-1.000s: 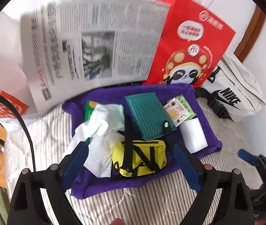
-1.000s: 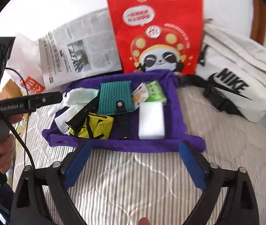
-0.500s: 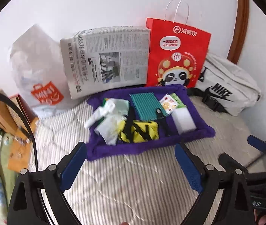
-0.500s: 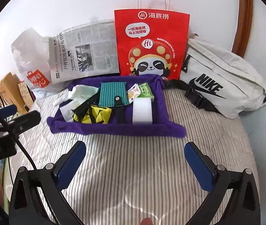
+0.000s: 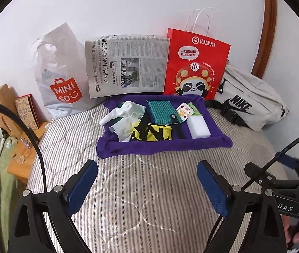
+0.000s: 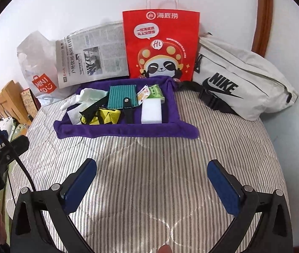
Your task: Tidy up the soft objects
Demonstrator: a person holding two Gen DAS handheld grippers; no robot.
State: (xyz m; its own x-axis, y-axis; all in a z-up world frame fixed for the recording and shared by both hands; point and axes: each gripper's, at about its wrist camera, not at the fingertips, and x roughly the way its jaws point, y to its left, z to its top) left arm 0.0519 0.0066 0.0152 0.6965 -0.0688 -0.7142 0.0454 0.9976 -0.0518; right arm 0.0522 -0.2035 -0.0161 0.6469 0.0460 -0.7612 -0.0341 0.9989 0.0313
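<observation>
A purple cloth tray (image 5: pixel 128 147) (image 6: pixel 98 131) lies on the striped bed. In it are white socks (image 5: pixel 117 113) (image 6: pixel 82 98), a white tissue (image 5: pixel 122 129), a yellow pouch with black straps (image 5: pixel 155 131) (image 6: pixel 105 116), a teal cloth (image 5: pixel 160 110) (image 6: pixel 122 96), small snack packets (image 5: pixel 186 110) (image 6: pixel 152 91) and a white sponge block (image 5: pixel 198 125) (image 6: pixel 151 111). My left gripper (image 5: pixel 147 185) is open and empty, well in front of the tray. My right gripper (image 6: pixel 152 185) is open and empty, also back from the tray.
Against the wall stand a Miniso plastic bag (image 5: pixel 60 73), a folded newspaper (image 5: pixel 126 65), a red panda paper bag (image 5: pixel 193 67) and a white Nike bag (image 5: pixel 248 101). A wooden bedside stand (image 5: pixel 12 126) is at the left. Striped bedding (image 5: pixel 149 189) lies between grippers and tray.
Both grippers have pulled back and away from the tray, which now looks smaller and farther. Both stay open and empty. The objects in the tray have not moved.
</observation>
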